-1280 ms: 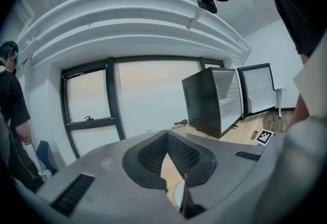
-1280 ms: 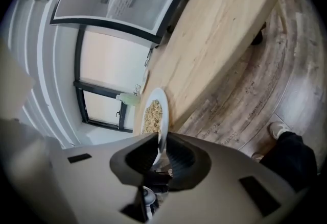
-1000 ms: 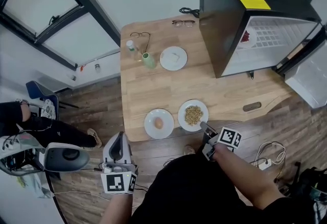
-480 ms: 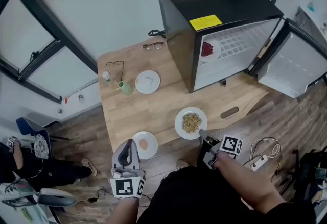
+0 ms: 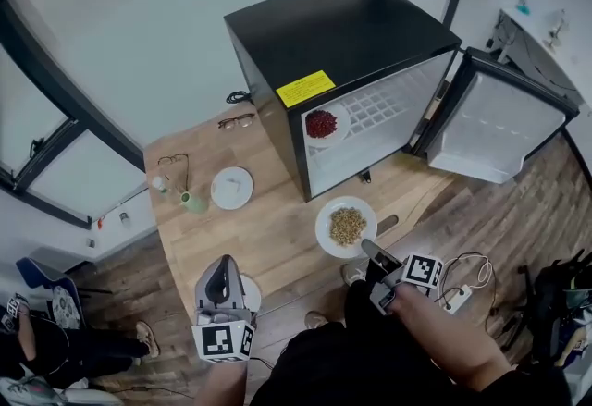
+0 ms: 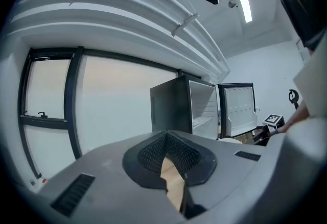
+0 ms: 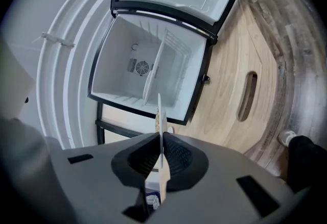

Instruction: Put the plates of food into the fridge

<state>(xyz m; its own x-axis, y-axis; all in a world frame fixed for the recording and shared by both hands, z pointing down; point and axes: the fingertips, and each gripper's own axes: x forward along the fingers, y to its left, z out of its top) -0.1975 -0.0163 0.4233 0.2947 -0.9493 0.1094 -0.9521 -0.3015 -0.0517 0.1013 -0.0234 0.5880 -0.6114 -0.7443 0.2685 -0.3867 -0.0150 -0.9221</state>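
A white plate of brown grains [image 5: 346, 227] is over the wooden table [image 5: 277, 228] near its front edge, in front of the open black fridge [image 5: 333, 43]. My right gripper [image 5: 370, 250] is shut on that plate's near rim. In the right gripper view the plate [image 7: 160, 116] shows edge-on between the pads, facing the fridge's white inside [image 7: 148, 65]. A plate of red food [image 5: 321, 124] sits on a fridge shelf. My left gripper [image 5: 222, 273] is shut and empty, and hides most of another plate [image 5: 251, 291]. A further white plate [image 5: 231, 187] lies farther back.
The fridge door [image 5: 495, 127] hangs open to the right. A green bottle [image 5: 192, 202] and two pairs of glasses [image 5: 172, 160] [image 5: 238, 121] lie at the table's far left. The table has a slot handle [image 5: 387, 224]. Cables [image 5: 462, 279] lie on the wood floor.
The head view has swung toward the fridge, which now sits centrally. My right gripper keeps its grip on the grain plate. The left gripper now covers the egg plate.
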